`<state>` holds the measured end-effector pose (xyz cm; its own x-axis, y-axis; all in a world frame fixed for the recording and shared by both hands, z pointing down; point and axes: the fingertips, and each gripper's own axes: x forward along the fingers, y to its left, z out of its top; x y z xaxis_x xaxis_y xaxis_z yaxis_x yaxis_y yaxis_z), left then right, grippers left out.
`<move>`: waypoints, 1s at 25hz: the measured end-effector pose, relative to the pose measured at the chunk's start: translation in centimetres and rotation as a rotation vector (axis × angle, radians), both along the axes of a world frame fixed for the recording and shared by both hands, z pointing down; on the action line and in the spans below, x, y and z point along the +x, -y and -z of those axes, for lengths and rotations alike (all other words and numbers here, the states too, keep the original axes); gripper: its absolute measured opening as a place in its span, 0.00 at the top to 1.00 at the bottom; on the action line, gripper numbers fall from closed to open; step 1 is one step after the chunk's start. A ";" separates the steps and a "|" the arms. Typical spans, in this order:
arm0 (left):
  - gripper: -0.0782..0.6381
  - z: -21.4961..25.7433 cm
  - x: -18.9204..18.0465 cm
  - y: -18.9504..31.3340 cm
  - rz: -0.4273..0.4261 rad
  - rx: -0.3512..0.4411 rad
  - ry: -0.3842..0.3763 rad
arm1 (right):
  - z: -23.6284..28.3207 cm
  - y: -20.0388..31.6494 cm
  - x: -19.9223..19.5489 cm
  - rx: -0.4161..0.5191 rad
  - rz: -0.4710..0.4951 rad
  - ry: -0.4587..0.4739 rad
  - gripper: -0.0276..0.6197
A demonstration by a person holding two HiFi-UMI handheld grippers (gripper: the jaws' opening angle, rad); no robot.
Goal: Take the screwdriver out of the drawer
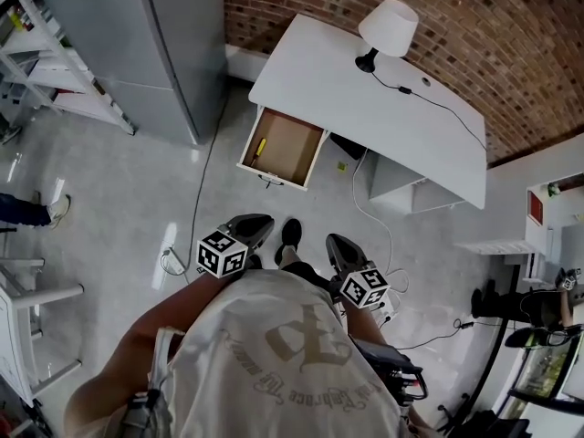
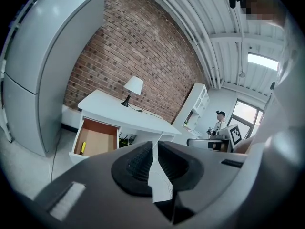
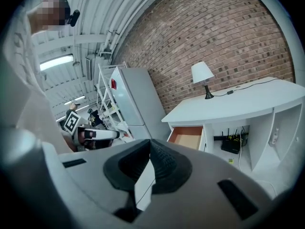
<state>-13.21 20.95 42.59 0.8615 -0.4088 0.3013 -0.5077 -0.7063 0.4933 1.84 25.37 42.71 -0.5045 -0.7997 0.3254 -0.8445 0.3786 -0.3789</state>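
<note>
The white desk [image 1: 383, 108] stands ahead with its wooden drawer [image 1: 290, 153] pulled open. A yellow-handled screwdriver [image 1: 260, 146] lies at the drawer's left side, and it also shows in the left gripper view as a yellow screwdriver [image 2: 83, 147] inside the drawer [image 2: 97, 141]. My left gripper [image 1: 252, 226] and right gripper [image 1: 336, 245] are held close to my body, well short of the desk, both shut with nothing between the pads. In the right gripper view the drawer [image 3: 188, 136] shows but the screwdriver is hidden.
A grey fridge [image 1: 155, 44] stands left of the desk, with shelving [image 1: 55, 71] beyond it. A white lamp [image 1: 388, 26] and its cable sit on the desktop. Cables [image 1: 196, 208] trail across the floor. Another person [image 2: 220, 120] stands far off at the right.
</note>
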 end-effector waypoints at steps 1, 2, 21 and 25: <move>0.84 0.0 0.3 0.4 0.003 -0.002 0.004 | -0.1 0.4 0.2 -0.004 0.006 0.003 0.95; 0.84 0.0 0.6 0.8 0.006 -0.005 0.008 | -0.2 0.7 0.4 -0.007 0.011 0.006 0.95; 0.84 0.3 5.5 10.3 0.074 -0.008 0.123 | -1.7 12.7 5.1 -0.037 0.109 0.073 0.95; 0.84 0.2 5.9 12.7 0.111 -0.018 0.147 | -1.7 15.9 5.6 -0.034 0.151 0.087 0.95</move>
<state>-7.27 8.25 42.34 0.7578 -0.4921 0.4285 -0.6492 -0.6342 0.4199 7.47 9.43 44.44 -0.6459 -0.7017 0.3008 -0.7421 0.4845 -0.4633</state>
